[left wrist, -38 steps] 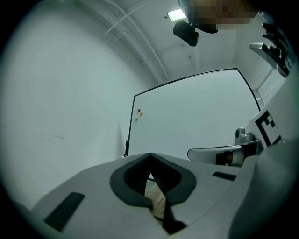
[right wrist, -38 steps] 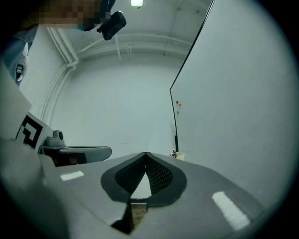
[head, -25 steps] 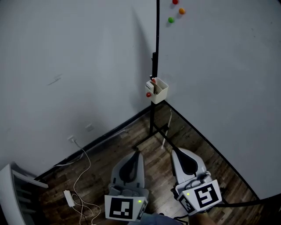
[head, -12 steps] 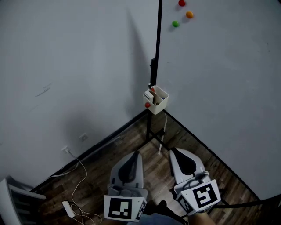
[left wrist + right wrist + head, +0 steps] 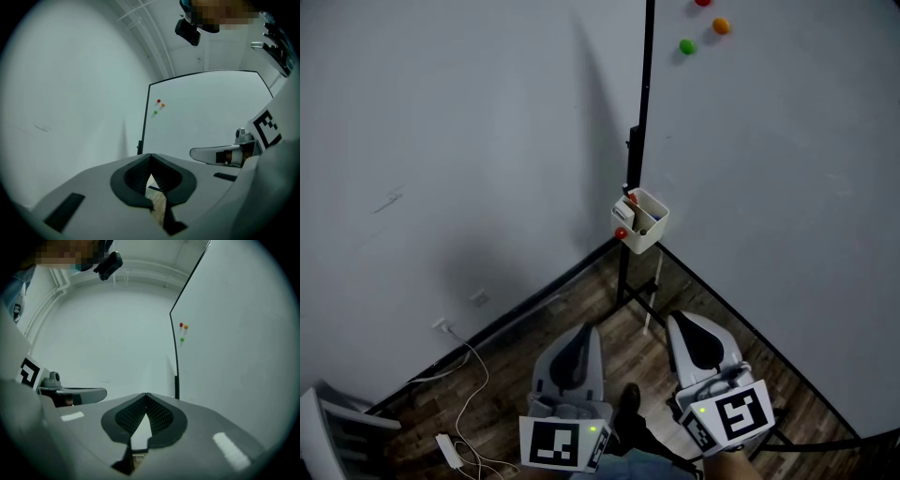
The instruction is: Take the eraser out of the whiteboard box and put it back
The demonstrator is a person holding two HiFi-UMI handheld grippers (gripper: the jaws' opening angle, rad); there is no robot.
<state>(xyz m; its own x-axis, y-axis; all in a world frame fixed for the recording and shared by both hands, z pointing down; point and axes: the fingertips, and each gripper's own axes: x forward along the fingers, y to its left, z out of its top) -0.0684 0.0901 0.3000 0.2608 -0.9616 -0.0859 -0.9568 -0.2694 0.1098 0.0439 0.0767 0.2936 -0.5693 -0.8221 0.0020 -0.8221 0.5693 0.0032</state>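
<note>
While I hold both grippers low over the floor, the whiteboard box hangs well ahead of them.

Entries, largest first: grey wall (image 5: 441, 141); whiteboard (image 5: 787, 187) on a black stand (image 5: 625, 277); wood floor (image 5: 516, 366); left gripper (image 5: 586, 330), jaws together at the tips with nothing between them; right gripper (image 5: 673, 321) just beside it, jaws likewise closed on nothing; whiteboard box (image 5: 643, 225), white, fixed at the board's lower corner by the stand post, well apart from both grippers, its contents too small for me to single out the eraser; white power strip (image 5: 446, 449) on the floor; three magnets (image 5: 721, 26), red, orange and green, on the board.
</note>
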